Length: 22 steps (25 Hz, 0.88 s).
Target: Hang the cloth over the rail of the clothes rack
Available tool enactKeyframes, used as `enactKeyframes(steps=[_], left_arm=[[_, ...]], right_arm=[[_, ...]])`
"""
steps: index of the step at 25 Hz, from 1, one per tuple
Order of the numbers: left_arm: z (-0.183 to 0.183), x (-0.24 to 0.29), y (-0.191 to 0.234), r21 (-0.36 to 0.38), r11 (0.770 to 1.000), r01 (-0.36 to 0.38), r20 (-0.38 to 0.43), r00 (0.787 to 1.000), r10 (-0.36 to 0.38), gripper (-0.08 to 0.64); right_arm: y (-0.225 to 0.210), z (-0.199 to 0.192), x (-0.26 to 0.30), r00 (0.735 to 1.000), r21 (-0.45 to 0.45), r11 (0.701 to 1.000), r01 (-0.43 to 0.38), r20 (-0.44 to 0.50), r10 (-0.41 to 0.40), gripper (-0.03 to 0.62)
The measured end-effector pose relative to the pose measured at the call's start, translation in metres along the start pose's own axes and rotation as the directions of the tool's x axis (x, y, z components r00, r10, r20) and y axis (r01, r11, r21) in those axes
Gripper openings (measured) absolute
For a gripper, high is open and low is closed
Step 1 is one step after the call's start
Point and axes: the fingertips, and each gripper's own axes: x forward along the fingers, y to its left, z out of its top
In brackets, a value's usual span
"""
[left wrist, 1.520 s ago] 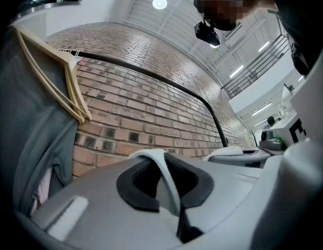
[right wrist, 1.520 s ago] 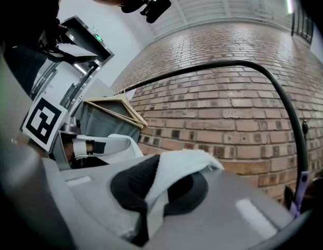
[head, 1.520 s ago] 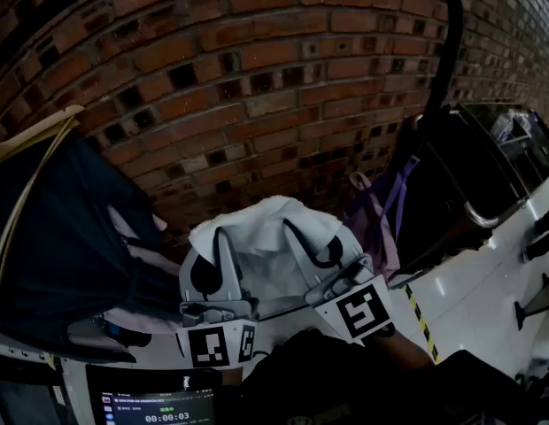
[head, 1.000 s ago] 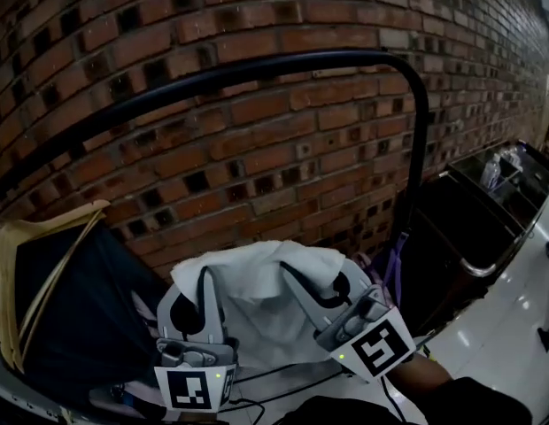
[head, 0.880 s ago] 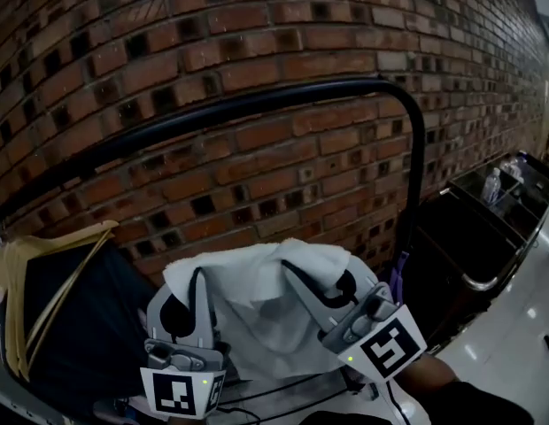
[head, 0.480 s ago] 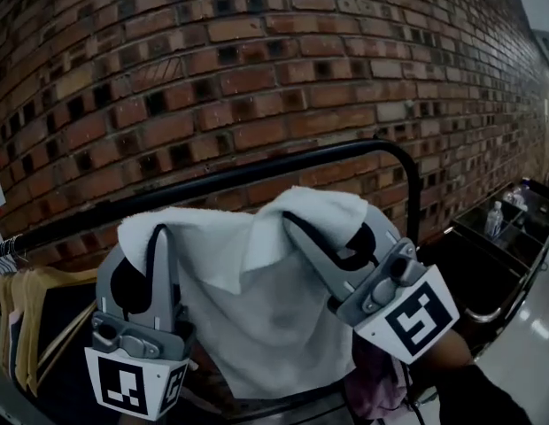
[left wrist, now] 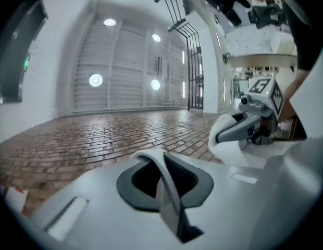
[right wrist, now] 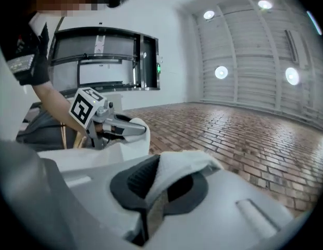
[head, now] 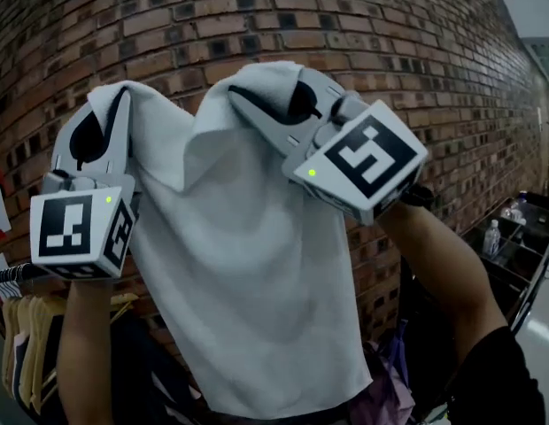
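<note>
At the far left of the head view, garments on pale hangers [head: 27, 326] are seen low down, in front of a brick wall [head: 416, 51]. Just to their right, the left gripper [head: 106, 113] is held high by a bare left forearm [head: 84, 343], with its marker cube [head: 78, 228] turned toward the camera. Its jaws are closed on one upper corner of the white cloth [head: 248, 264]. In the left gripper view, a thin fold of fabric is seen pinched between the two dark pads, which are pressed together on it.

From that corner the cloth is spread across to the right gripper [head: 261, 96], with a loose fold sagging along the top edge between the two. The rest is left hanging straight down, its lower hem near the bottom of the picture. The cloth is thus carried in the air in front of the wall. Whether it touches anything behind it cannot be told.

The right gripper is tilted, and its own marker cube [head: 363, 158] is shown with a small green light lit. Its jaws are likewise clamped on the other upper corner. In the right gripper view, a thicker bunch of white fabric is seen gripped between the pads and spilling past their tips. Below it the right forearm [head: 434, 255] and a dark sleeve [head: 496, 379] are seen. A purple item [head: 390, 379] is partly covered by the cloth's lower right corner. A small bottle [head: 493, 235] is visible at the far right.
</note>
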Motion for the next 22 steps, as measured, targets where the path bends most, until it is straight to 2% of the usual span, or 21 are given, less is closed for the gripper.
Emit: enactKeyframes(steps=[2, 3, 4, 5, 6, 7, 8, 10, 11, 12, 14, 15, 16, 17, 18, 19, 20, 22], left_arm=[[-0.019, 0.038, 0.012, 0.133, 0.991, -0.005, -0.078, 0.997, 0.015, 0.018], [-0.036, 0.053, 0.01, 0.21, 0.977, 0.033, -0.147, 0.989, -0.001, 0.018], [-0.057, 0.063, 0.001, 0.271, 0.956, 0.108, -0.237, 0.971, -0.043, 0.018], [-0.083, 0.068, -0.014, 0.299, 0.929, 0.218, -0.338, 0.935, -0.11, 0.018], [-0.109, 0.066, -0.034, 0.285, 0.894, 0.346, -0.438, 0.877, -0.2, 0.018], [-0.135, 0.06, -0.056, 0.237, 0.848, 0.475, -0.527, 0.796, -0.299, 0.018], [-0.16, 0.049, -0.078, 0.169, 0.792, 0.586, -0.6, 0.699, -0.389, 0.018], [-0.205, 0.018, -0.112, 0.024, 0.675, 0.737, -0.709, 0.488, -0.508, 0.018], [-0.227, -0.001, -0.125, -0.054, 0.616, 0.786, -0.75, 0.375, -0.544, 0.018], [-0.247, -0.021, -0.135, -0.14, 0.557, 0.819, -0.783, 0.253, -0.568, 0.018], [-0.274, -0.066, -0.15, -0.358, 0.445, 0.821, -0.792, -0.015, -0.61, 0.018], [-0.279, -0.087, -0.158, -0.477, 0.399, 0.783, -0.756, -0.134, -0.641, 0.018], [-0.279, -0.104, -0.166, -0.583, 0.362, 0.728, -0.703, -0.227, -0.674, 0.018], [-0.278, -0.116, -0.172, -0.664, 0.335, 0.668, -0.648, -0.292, -0.703, 0.02], [-0.276, -0.125, -0.176, -0.719, 0.318, 0.618, -0.606, -0.333, -0.723, 0.023], [-0.275, -0.13, -0.178, -0.751, 0.308, 0.585, -0.578, -0.356, -0.734, 0.065], [-0.274, -0.133, -0.178, -0.77, 0.301, 0.563, -0.56, -0.37, -0.741, 0.137], [-0.274, -0.136, -0.177, -0.793, 0.298, 0.532, -0.54, -0.386, -0.748, 0.304]], right_arm=[[-0.02, -0.017, 0.041, 0.996, -0.07, 0.996, -0.059, -0.066, 0.054, 0.015], [-0.023, -0.035, 0.058, 0.986, -0.084, 0.99, -0.109, -0.137, 0.097, 0.015], [-0.019, -0.059, 0.071, 0.961, -0.082, 0.981, -0.177, -0.228, 0.154, 0.015], [-0.007, -0.087, 0.078, 0.917, -0.068, 0.962, -0.264, -0.329, 0.228, 0.015], [0.011, -0.116, 0.078, 0.849, -0.043, 0.931, -0.363, -0.427, 0.311, 0.015], [0.031, -0.144, 0.073, 0.765, -0.009, 0.887, -0.461, -0.511, 0.392, 0.015], [0.05, -0.168, 0.065, 0.675, 0.035, 0.839, -0.544, -0.576, 0.462, 0.015], [0.084, -0.204, 0.046, 0.513, 0.15, 0.749, -0.645, -0.642, 0.57, 0.015], [0.099, -0.217, 0.038, 0.445, 0.212, 0.71, -0.672, -0.65, 0.615, 0.015], [0.113, -0.225, 0.03, 0.386, 0.275, 0.672, -0.688, -0.645, 0.659, 0.015], [0.134, -0.234, 0.018, 0.293, 0.408, 0.599, -0.689, -0.599, 0.745, 0.017], [0.143, -0.236, 0.013, 0.254, 0.48, 0.56, -0.675, -0.562, 0.787, 0.017], [0.15, -0.238, 0.007, 0.214, 0.551, 0.517, -0.655, -0.521, 0.826, 0.017], [0.156, -0.24, 0.001, 0.176, 0.613, 0.474, -0.632, -0.482, 0.858, 0.02], [0.16, -0.241, -0.005, 0.146, 0.657, 0.442, -0.611, -0.455, 0.878, 0.031], [0.161, -0.242, -0.009, 0.125, 0.681, 0.424, -0.597, -0.443, 0.888, 0.064], [0.161, -0.243, -0.011, 0.11, 0.692, 0.417, -0.589, -0.442, 0.89, 0.114], [0.16, -0.246, -0.012, 0.096, 0.695, 0.417, -0.585, -0.451, 0.887, 0.183]])
